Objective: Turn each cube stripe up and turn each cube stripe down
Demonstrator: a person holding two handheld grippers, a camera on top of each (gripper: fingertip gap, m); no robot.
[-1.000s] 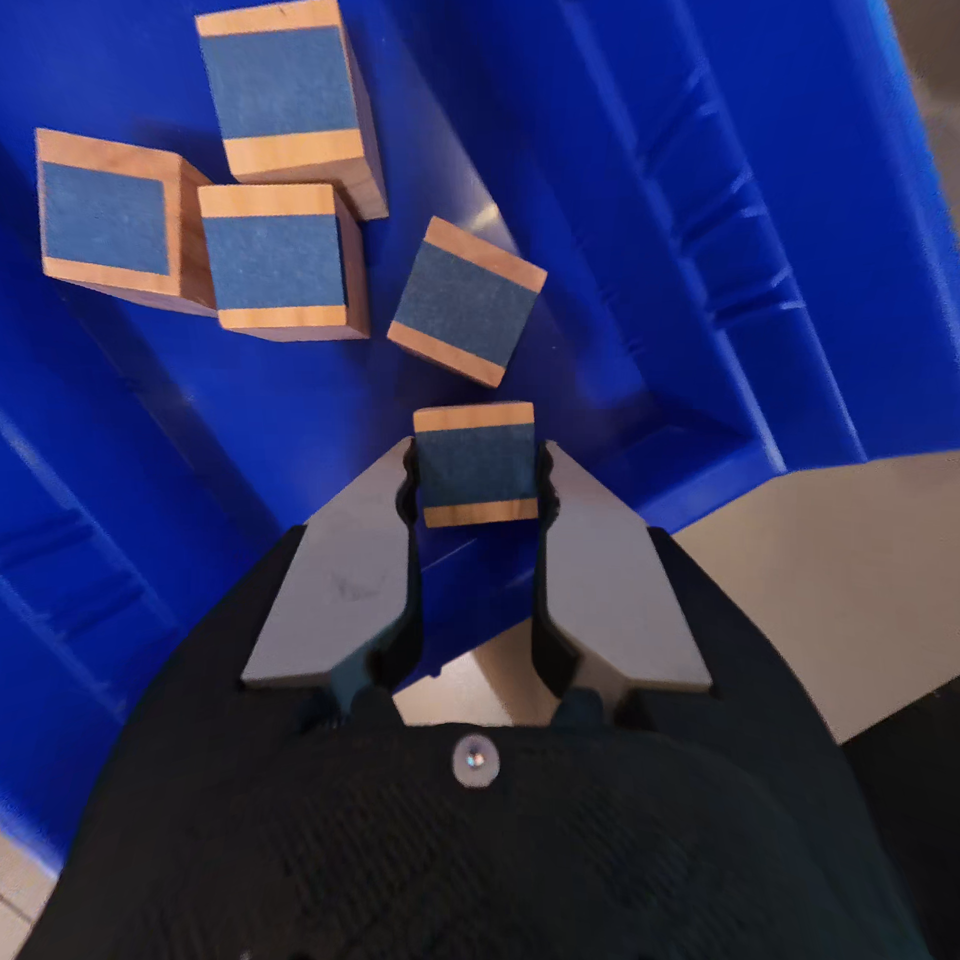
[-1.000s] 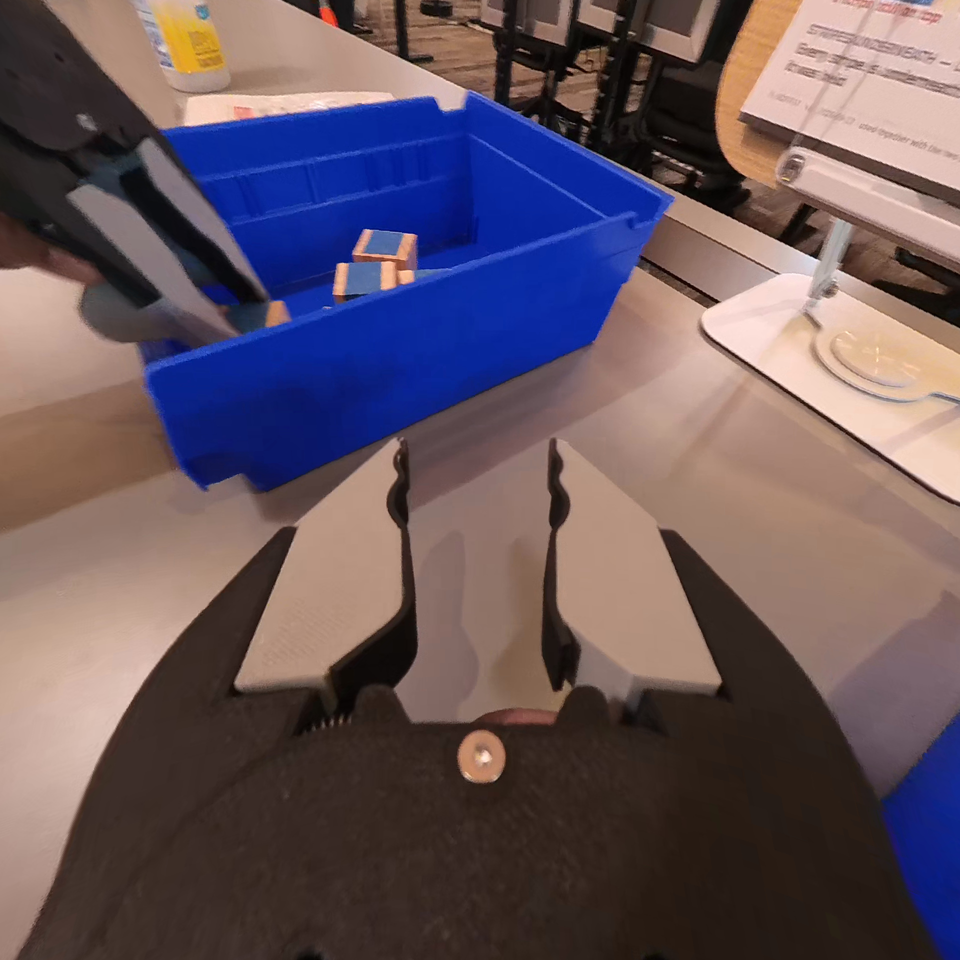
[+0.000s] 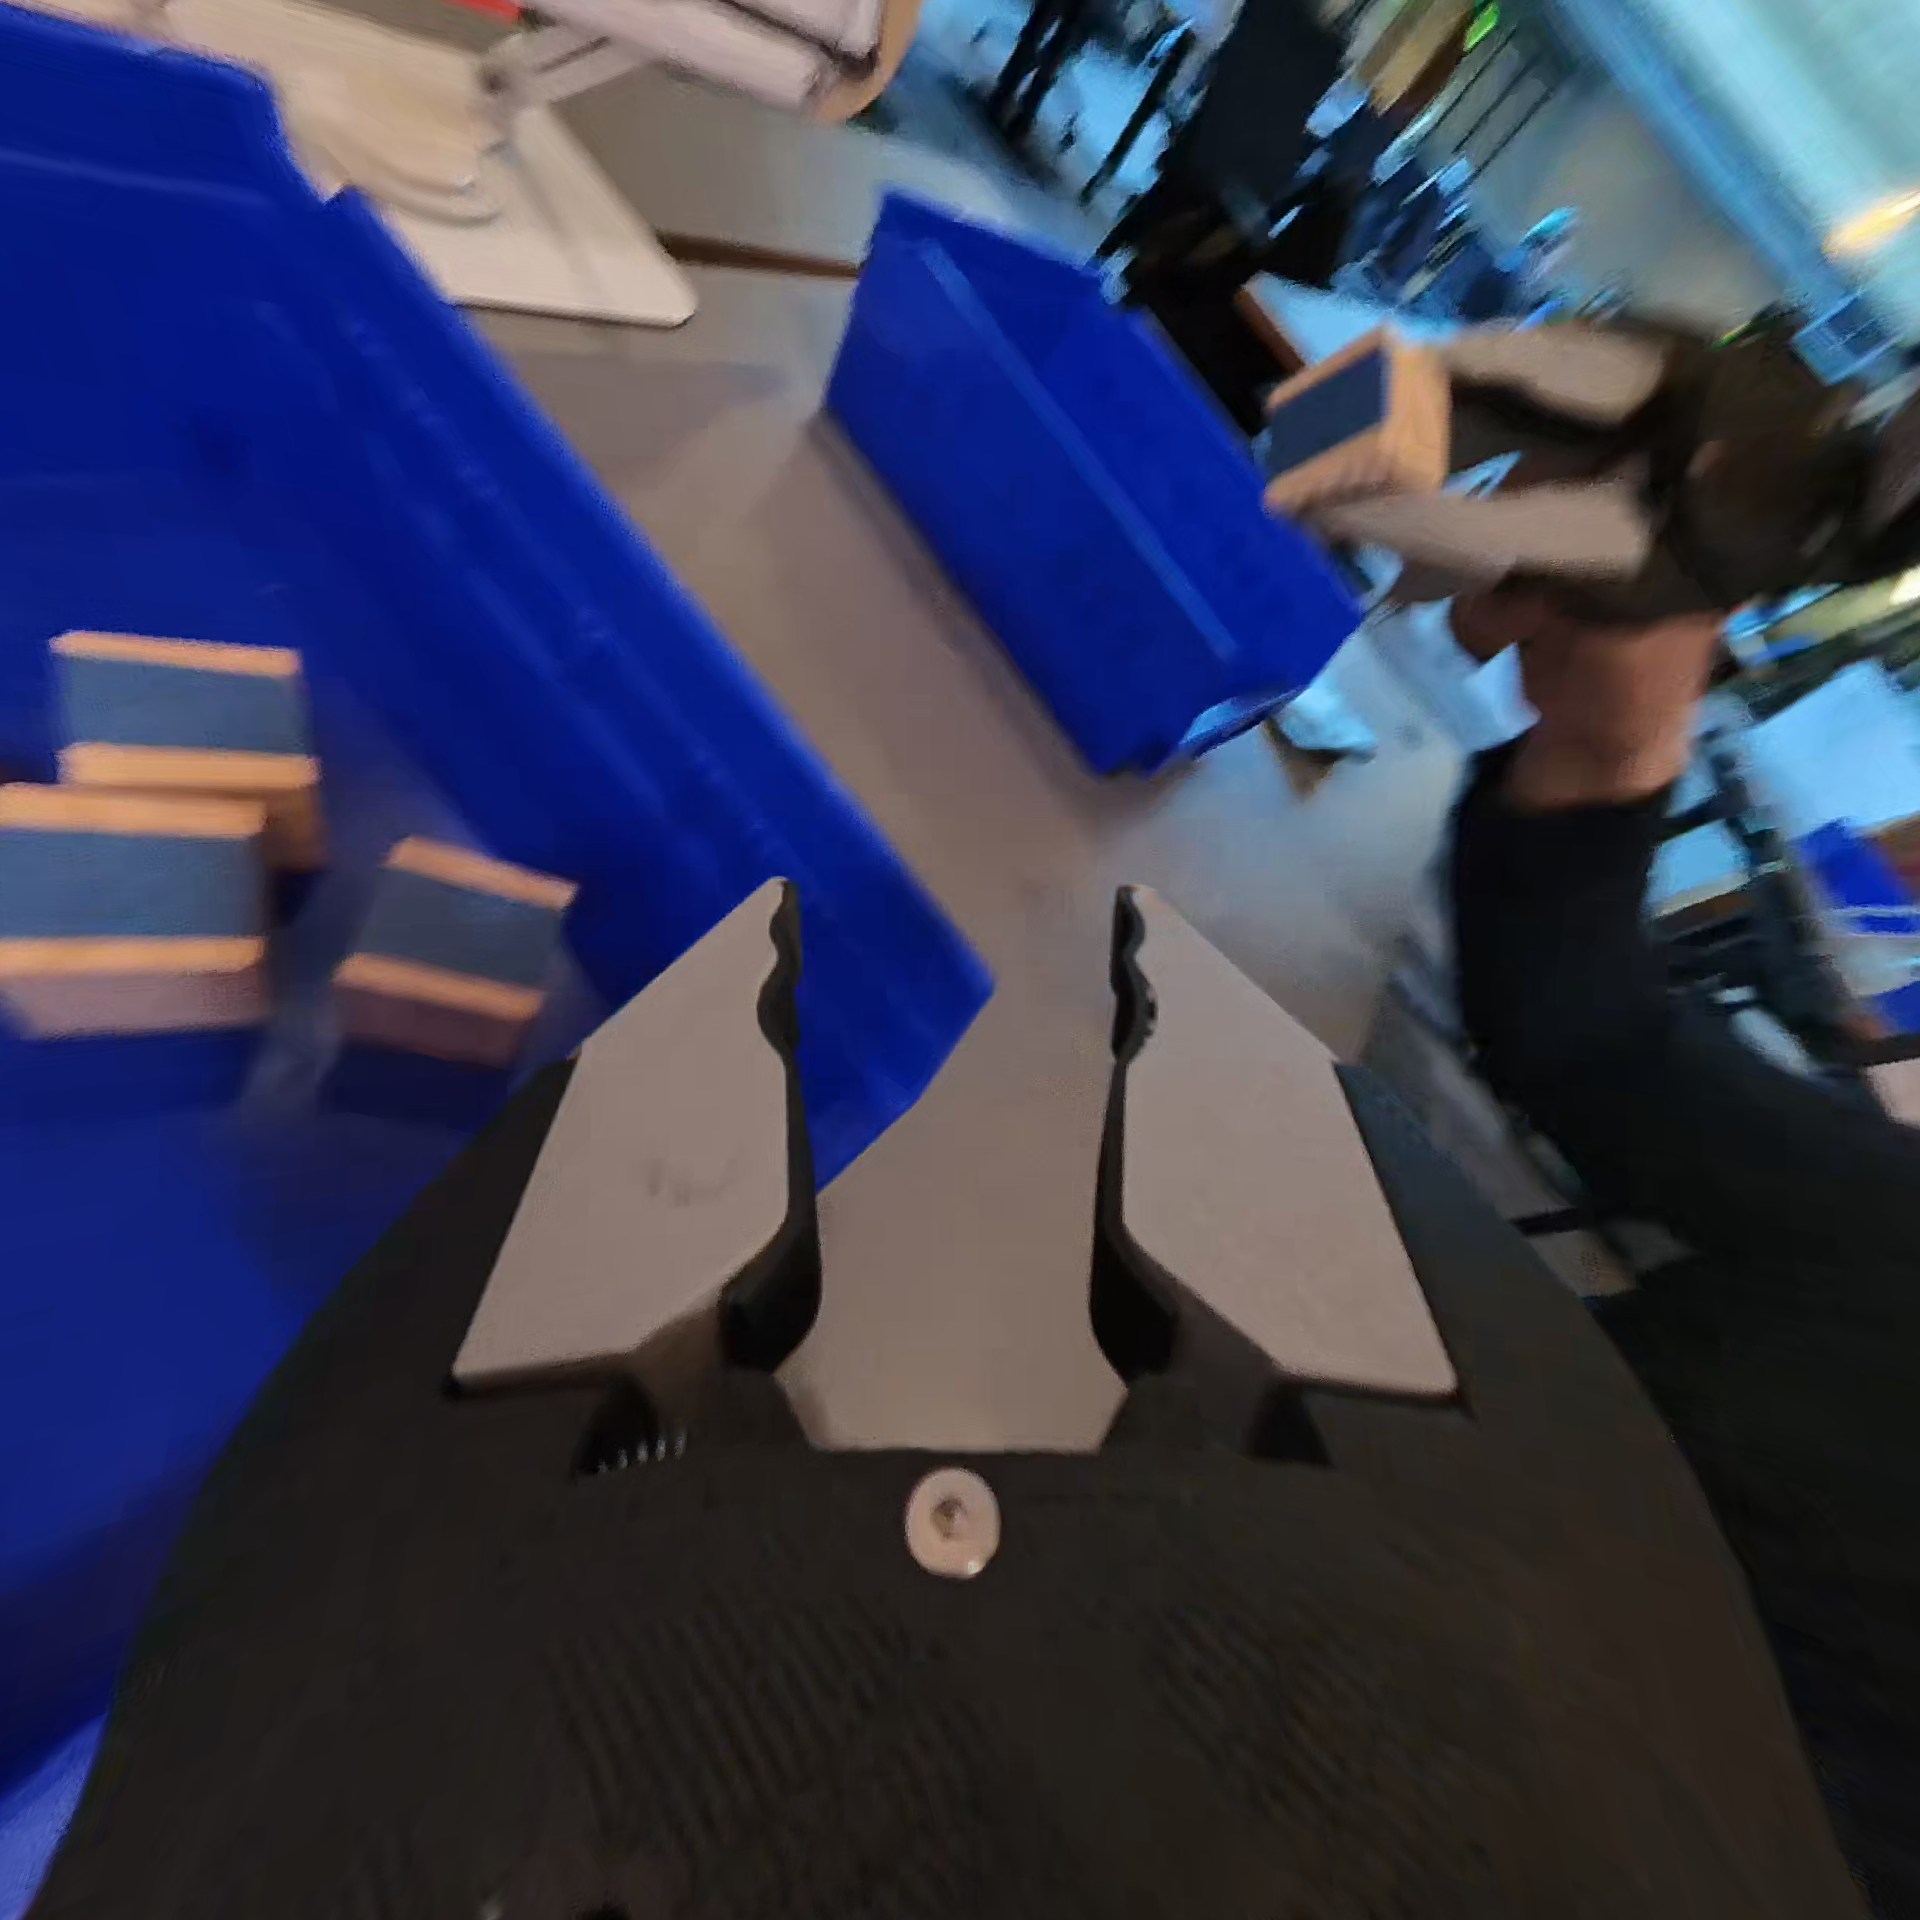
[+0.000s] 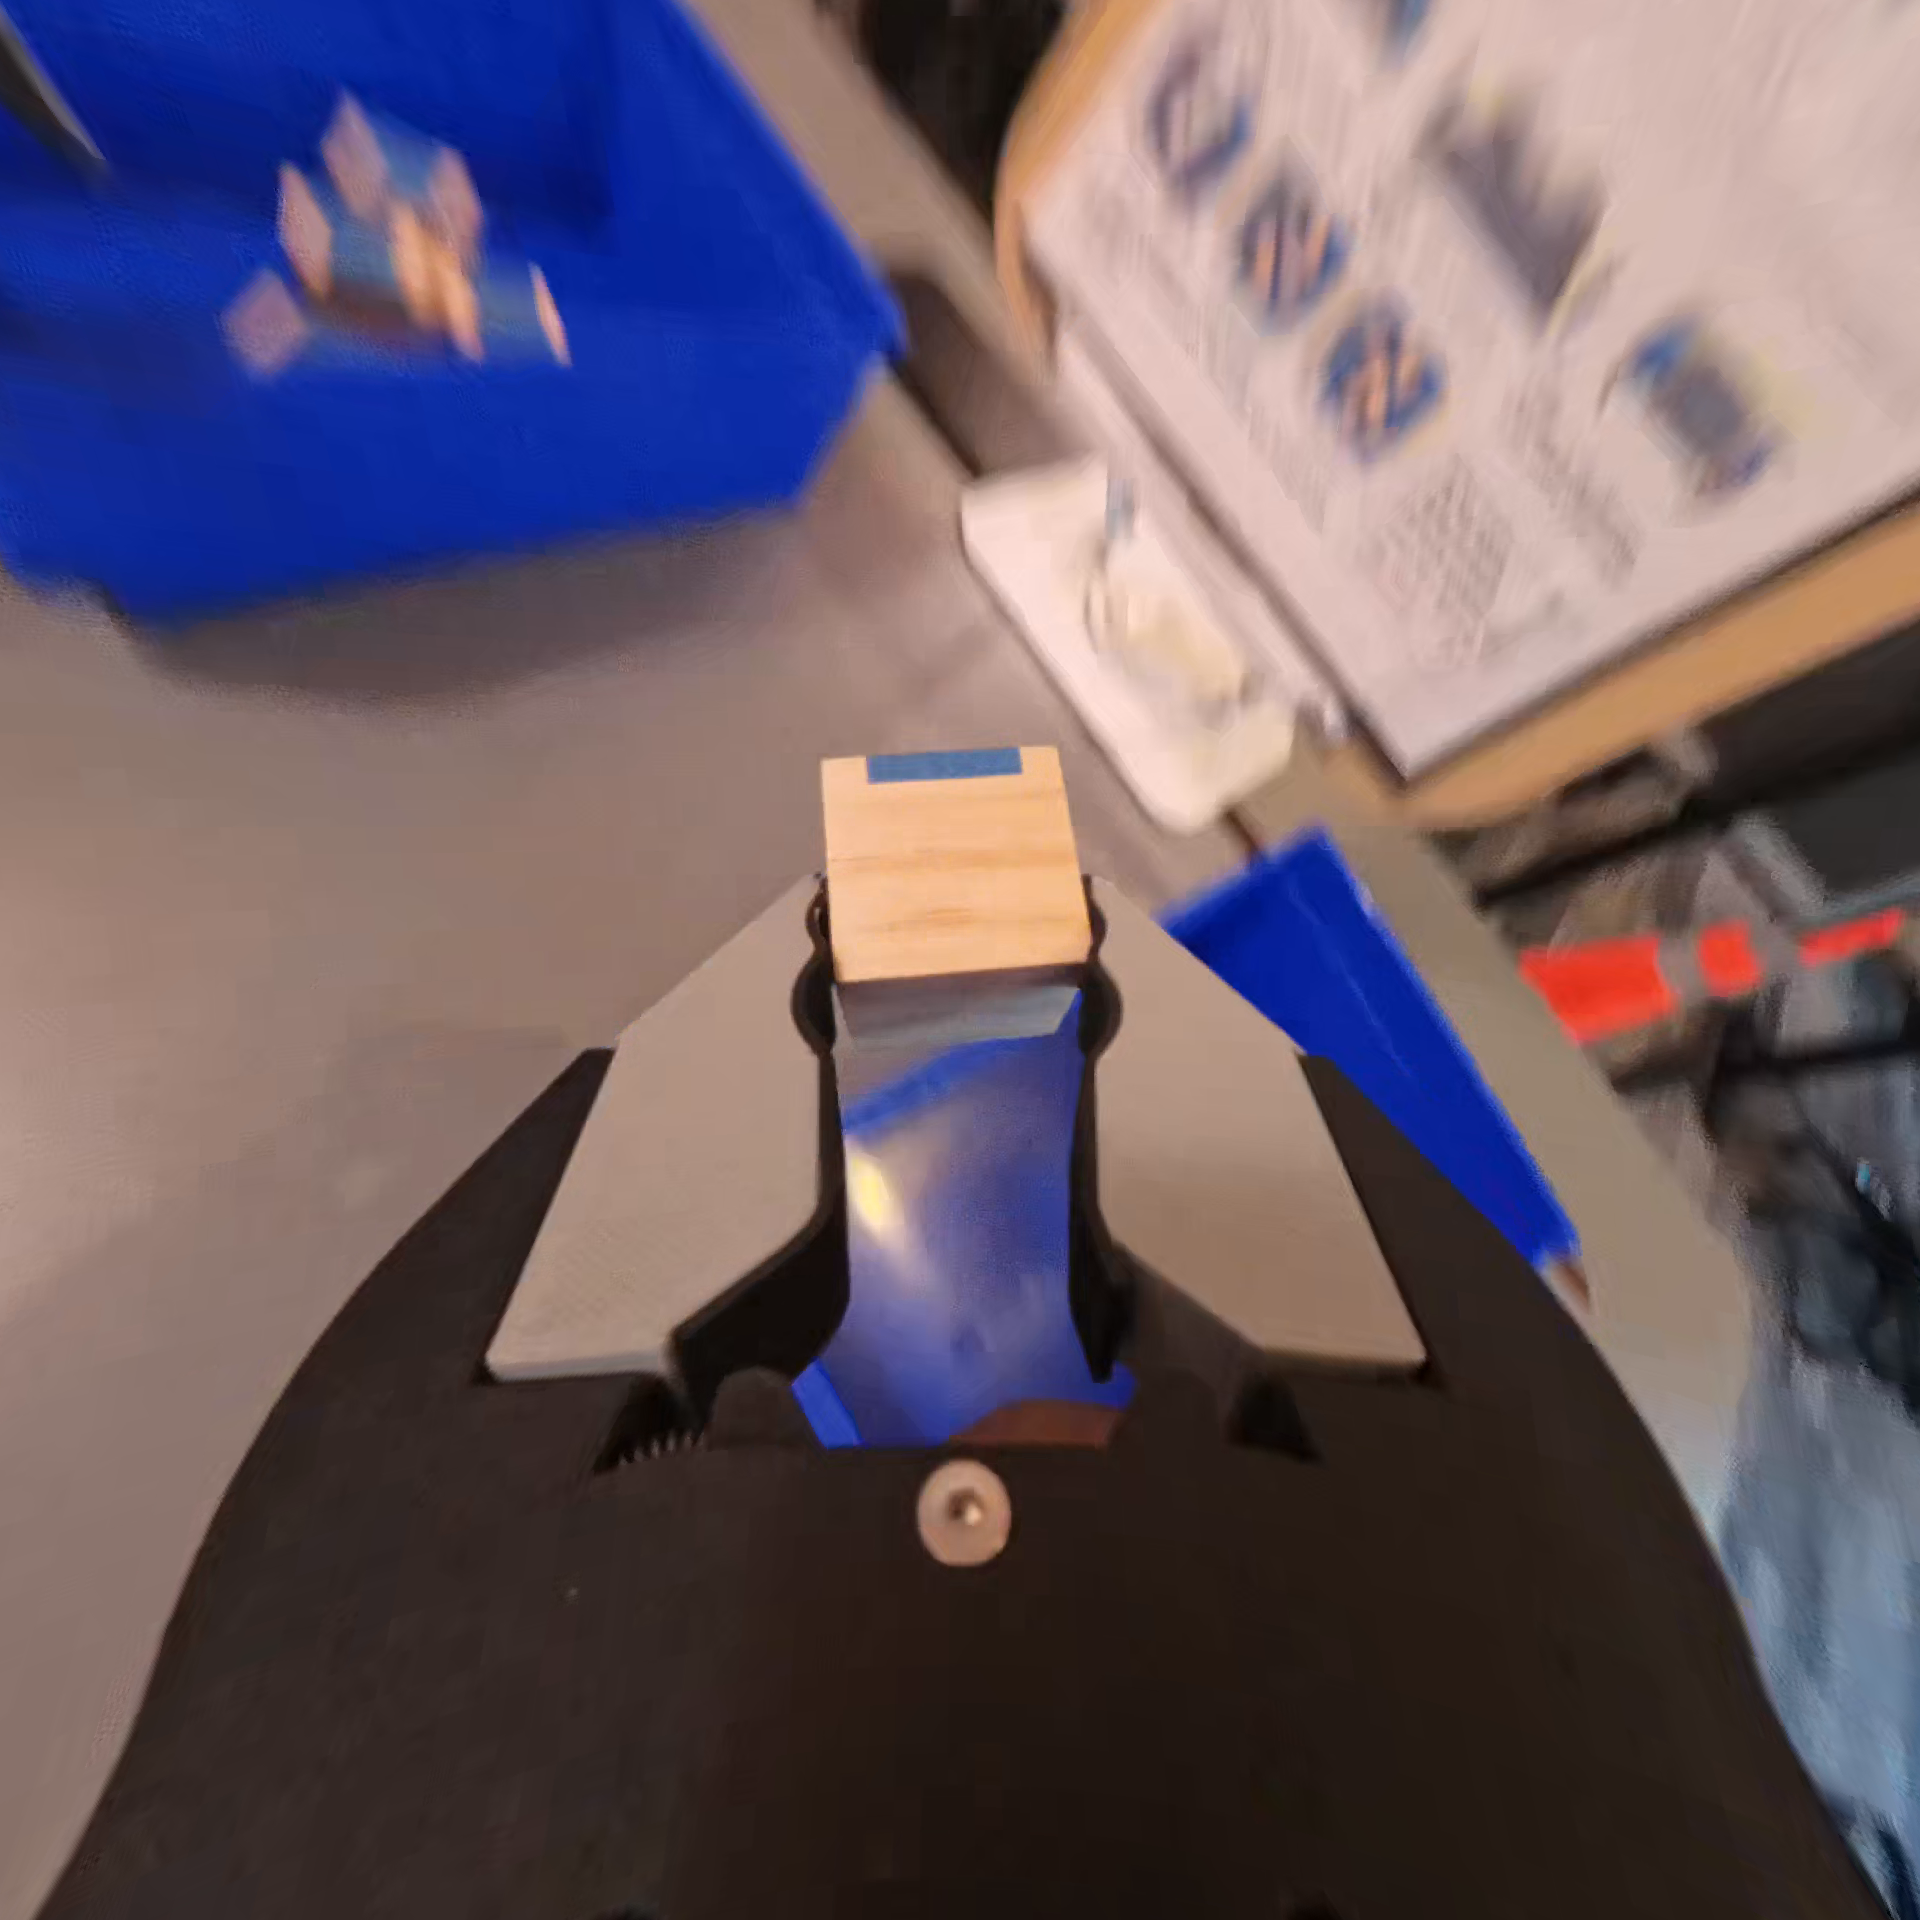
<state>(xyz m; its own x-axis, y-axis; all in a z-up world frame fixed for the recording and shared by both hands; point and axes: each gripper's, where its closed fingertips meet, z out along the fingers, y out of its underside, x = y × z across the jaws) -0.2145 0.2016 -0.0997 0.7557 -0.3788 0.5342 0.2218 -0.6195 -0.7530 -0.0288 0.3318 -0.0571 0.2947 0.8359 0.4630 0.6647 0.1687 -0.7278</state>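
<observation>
Wooden and banded with blue tape, one small cube (image 4: pixel 951 873) was clenched in the jaws of the right gripper (image 4: pixel 954 940), held in the air above the grey table (image 4: pixel 312 935) between the two blue plastic bins, its stripe facing away. The left gripper (image 3: pixel 951 971) was empty, jaws released, beside the large near bin (image 3: pixel 436 582). Three more striped cubes (image 3: pixel 447 951) lay there stripe up, so most seemed left to turn; the smaller far bin (image 3: pixel 1049 468) looked empty, though blur hid much
</observation>
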